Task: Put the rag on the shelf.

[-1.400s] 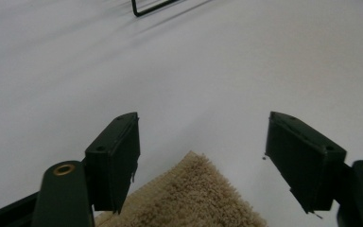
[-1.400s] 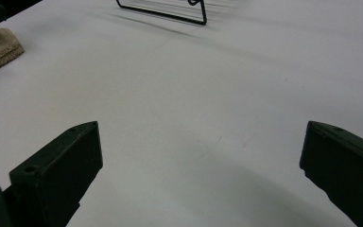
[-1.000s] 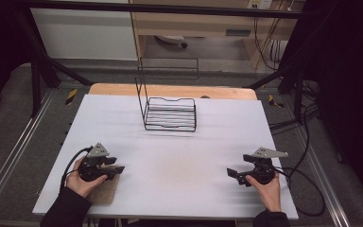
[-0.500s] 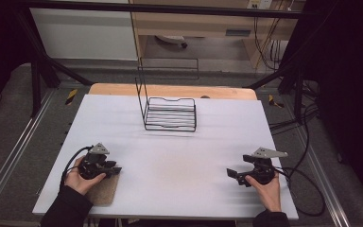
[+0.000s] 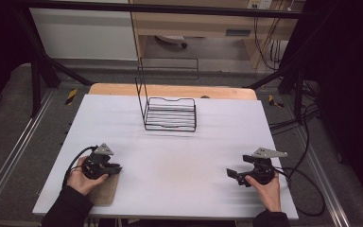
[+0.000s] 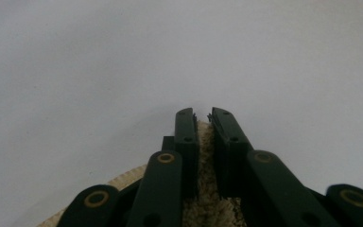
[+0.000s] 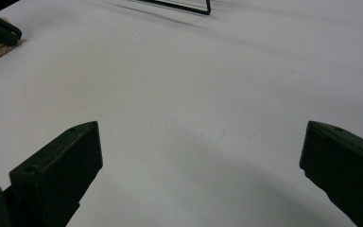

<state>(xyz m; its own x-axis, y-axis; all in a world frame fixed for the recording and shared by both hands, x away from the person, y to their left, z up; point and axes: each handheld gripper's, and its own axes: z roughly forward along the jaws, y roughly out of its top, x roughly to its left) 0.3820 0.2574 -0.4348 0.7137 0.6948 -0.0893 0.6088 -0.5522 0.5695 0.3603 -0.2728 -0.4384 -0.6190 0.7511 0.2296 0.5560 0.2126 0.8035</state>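
Left gripper view—jaws nearly closed over tan mat (image 6: 208,208); high view adds wire rack (image 5: 170,113).

Black wire rack (image 5: 169,113) upright at far middle of white table (image 5: 179,156).

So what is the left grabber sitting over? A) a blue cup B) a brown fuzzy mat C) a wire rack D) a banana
B: in the left gripper view the left gripper has its jaws nearly together over the brown fuzzy mat, and the high view shows that mat under the hand at the table's near left edge, far from the wire rack.
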